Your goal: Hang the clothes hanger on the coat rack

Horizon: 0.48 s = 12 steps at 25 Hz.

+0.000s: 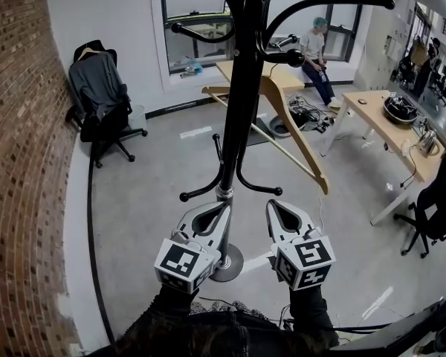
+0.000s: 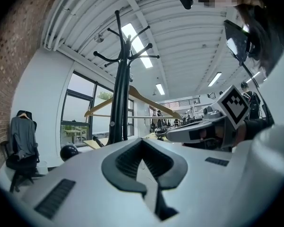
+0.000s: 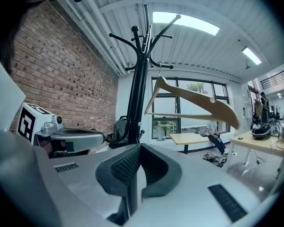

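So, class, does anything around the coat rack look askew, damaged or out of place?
Nothing stands out. The pale wooden clothes hanger hangs from an upper arm of the upright black metal coat rack; its slant may just be the camera angle.

Grey floor (image 1: 156, 192) bears the coat rack (image 1: 241, 110) (round base) and an office chair (image 1: 104, 125).

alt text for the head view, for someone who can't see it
A wooden clothes hanger hangs from an upper hook of a black coat rack in an office with a brick wall at left. Below, near the rack's pole, the left gripper and right gripper are side by side, fingers shut and empty.
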{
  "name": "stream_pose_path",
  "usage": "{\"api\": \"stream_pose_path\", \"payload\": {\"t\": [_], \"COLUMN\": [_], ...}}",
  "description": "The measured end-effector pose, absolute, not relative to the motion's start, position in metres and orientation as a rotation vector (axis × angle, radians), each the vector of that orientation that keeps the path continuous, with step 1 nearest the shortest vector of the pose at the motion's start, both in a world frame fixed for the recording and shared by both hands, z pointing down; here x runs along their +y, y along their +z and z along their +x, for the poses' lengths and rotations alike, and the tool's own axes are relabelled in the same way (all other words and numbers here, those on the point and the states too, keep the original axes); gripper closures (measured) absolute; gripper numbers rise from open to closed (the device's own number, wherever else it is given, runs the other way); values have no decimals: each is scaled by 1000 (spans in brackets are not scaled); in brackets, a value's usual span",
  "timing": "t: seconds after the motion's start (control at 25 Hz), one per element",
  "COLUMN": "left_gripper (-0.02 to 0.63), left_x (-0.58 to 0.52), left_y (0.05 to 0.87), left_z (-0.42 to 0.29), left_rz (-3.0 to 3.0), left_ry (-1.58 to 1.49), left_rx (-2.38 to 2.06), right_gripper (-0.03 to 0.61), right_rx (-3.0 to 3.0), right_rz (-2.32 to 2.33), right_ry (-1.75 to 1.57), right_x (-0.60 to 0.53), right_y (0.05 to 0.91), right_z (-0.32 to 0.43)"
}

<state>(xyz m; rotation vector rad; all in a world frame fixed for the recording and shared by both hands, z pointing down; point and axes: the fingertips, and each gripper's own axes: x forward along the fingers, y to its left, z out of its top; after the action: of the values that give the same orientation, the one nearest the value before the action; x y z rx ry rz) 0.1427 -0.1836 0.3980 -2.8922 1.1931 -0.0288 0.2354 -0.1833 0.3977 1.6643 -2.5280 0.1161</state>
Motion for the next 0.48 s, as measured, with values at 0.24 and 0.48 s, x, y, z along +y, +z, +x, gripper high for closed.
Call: {"api": "stream_pose_path", "payload": {"t": [0.24,0.48], "left_gripper": [606,606], "left_x": [-187,-189], "left_y": [400,403], "left_z": [140,140], "left_rz": [-2891,-2890], "left_ry": [-30,-42], "left_rx": [1197,1201], "right_gripper": [569,569], "right_rx": [-2520,-2536], "right_rz": [1646,1637], "right_ry": [93,96], "right_x": [-189,-193], "right_y": [399,397], "right_z": [227,227]}}
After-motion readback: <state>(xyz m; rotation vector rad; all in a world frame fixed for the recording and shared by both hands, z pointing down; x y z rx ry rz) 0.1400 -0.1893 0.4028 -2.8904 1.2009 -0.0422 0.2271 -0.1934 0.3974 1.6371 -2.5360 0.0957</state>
